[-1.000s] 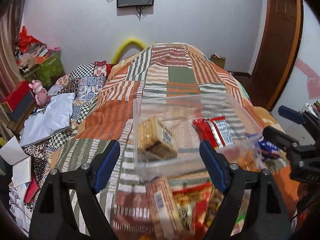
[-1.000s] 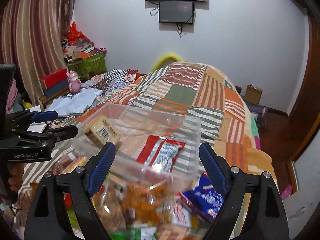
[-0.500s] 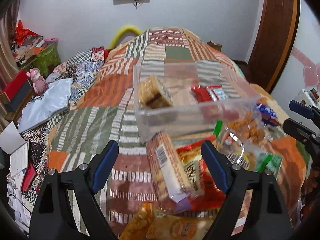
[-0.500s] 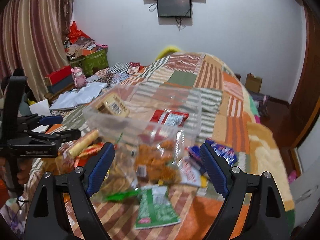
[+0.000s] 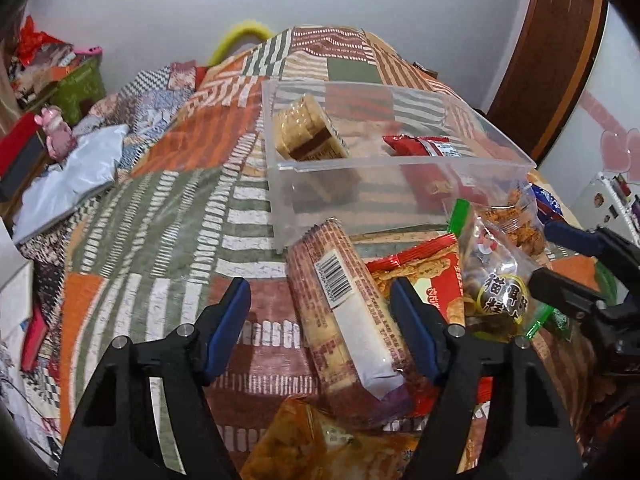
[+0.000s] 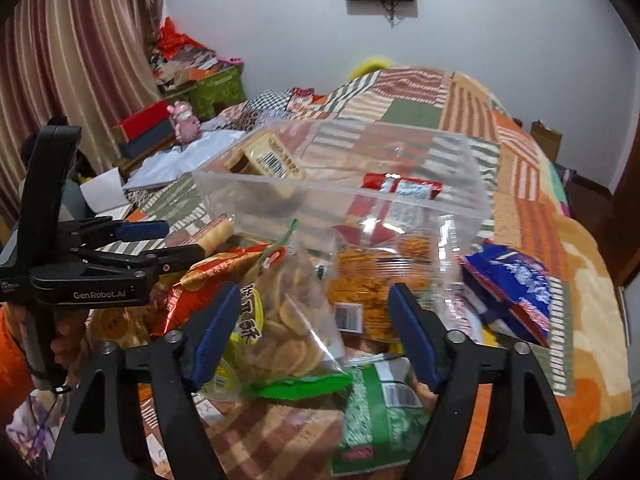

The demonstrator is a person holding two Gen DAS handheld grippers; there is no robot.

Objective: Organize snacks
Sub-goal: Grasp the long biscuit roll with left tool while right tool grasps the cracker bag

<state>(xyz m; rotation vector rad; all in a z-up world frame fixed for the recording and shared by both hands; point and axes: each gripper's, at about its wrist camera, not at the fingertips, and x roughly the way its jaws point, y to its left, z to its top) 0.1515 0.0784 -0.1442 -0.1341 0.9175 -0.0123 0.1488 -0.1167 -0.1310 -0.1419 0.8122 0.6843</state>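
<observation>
Two grippers are lowered over a heap of snack packets on the patchwork quilt (image 5: 160, 200), just in front of the clear plastic bin (image 5: 392, 168). The bin already holds a stack of round biscuits (image 5: 308, 130) and a red packet (image 5: 424, 146).

Left gripper (image 5: 320, 326): its jaws have just been closing and now stand partly open, straddling the long biscuit sleeve (image 5: 344, 312) with the barcode. The right-hand pad lies at the sleeve's edge; the left pad stands clear of it, so nothing is gripped yet.

Right gripper (image 6: 314, 330): its jaws have likewise just been closing. They stand partly open around the clear bag of round crackers (image 6: 288, 320), with no firm pinch visible.

Recommended procedure, as a judgement from the present layout:
1. Centre each pair of pads across the narrow width of its packet before closing further.
2. Close only until the wrapper stops slipping; biscuits and crackers crush easily.
3. Lift straight up so that the neighbouring red chip bag (image 5: 424, 276) and the orange crisps bag (image 6: 372, 280) are not dragged along.
4. Clear the bin's near wall, then lower each packet beside the items already inside.
</observation>
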